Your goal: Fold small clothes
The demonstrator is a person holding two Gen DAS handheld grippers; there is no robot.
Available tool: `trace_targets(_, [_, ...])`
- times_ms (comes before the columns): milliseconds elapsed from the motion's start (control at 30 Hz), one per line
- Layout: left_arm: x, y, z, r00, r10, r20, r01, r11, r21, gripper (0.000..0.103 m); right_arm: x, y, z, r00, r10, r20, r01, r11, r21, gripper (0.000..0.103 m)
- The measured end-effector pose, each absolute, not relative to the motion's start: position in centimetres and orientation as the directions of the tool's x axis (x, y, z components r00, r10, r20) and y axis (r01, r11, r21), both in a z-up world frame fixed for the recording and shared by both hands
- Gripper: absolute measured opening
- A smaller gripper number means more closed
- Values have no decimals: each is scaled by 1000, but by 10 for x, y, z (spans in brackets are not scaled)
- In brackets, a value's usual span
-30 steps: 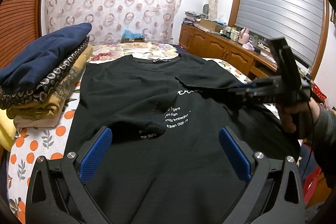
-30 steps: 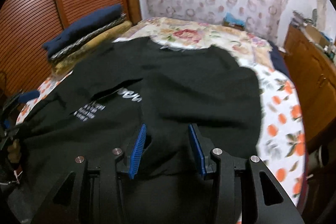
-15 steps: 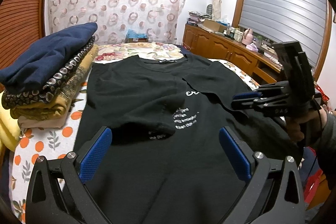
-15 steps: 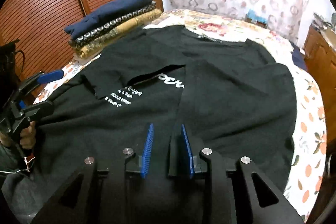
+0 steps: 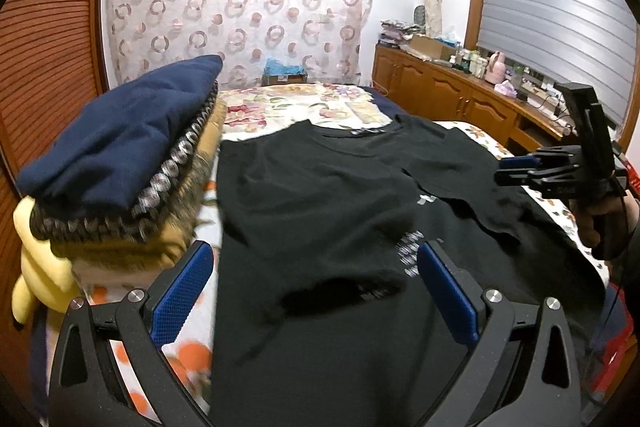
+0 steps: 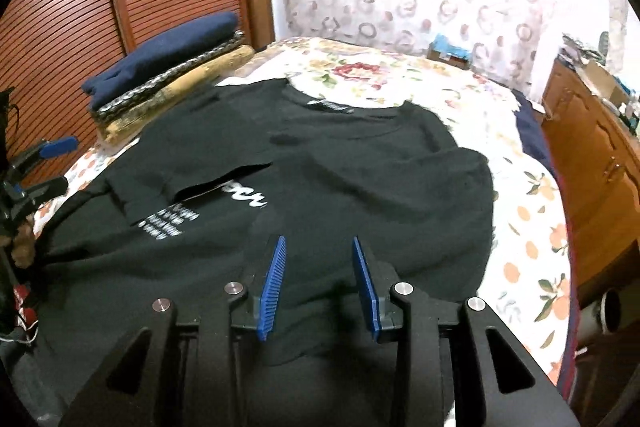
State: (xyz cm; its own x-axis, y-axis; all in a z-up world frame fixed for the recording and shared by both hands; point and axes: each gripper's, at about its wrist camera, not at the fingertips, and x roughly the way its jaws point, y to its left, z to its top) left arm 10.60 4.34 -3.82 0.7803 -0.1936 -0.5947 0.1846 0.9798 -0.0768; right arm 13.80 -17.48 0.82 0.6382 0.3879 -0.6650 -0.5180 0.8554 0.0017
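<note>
Black short-sleeved T-shirt with white lettering, spread flat across the bed, collar at 12 o'clock, hem at 6, both side flaps already turned in over the chest print. Left gripper spread wide, hovering over the lower half, pinching nothing. Right gripper partly spread over the 3 o'clock flap, no cloth visibly caught between the pads.

Looks like time for the hem-to-collar fold. Best to pinch both hem corners at 6 o'clock, lift evenly, carry straight toward 12 and lay down slowly so the flaps don't slide back open. Worth smoothing that puckered flap edge near the lettering first.

Underneath: soft white bedsheet with an orange fruit print, so expect some drag. Stack of folded clothes topped with a navy piece at 9 o'clock, ring-patterned curtain at 12, wooden cabinets at 2.
</note>
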Motion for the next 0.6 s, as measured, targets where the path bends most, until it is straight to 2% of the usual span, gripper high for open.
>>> trace_targets(33, [114,45,-37,778,-189,-599,185,980,-68,98,141,-175,7,645,379,-664,-509,860,-3,55])
trace_targets(100, [128,48,-34,770,-189,-610,191,980,-62,90,151,-177,5,658,358,-663,-487,874,-11,61])
trace_targets(300, [186,46,-34,717,-158,-679,197,980,-21,62,184,-188,-3,691,277,-668,-404,914,-39,62])
trace_targets(367, [203,47,-37,700,-130,-702,181,984,-2,59,195,-190,-10,691,249,-679,-385,921,-53,62])
trace_targets(433, [219,49,-42,674,-94,-733,152,988,13,50,204,-189,-15,692,225,-686,-372,925,-72,62])
trace_targets(500, [231,48,-45,660,-73,-748,148,988,34,48,211,-187,-19,690,222,-689,-369,927,-72,62])
trace_targets(600, [249,44,-51,628,-37,-777,154,985,78,39,220,-183,-26,683,217,-697,-365,928,-70,62])
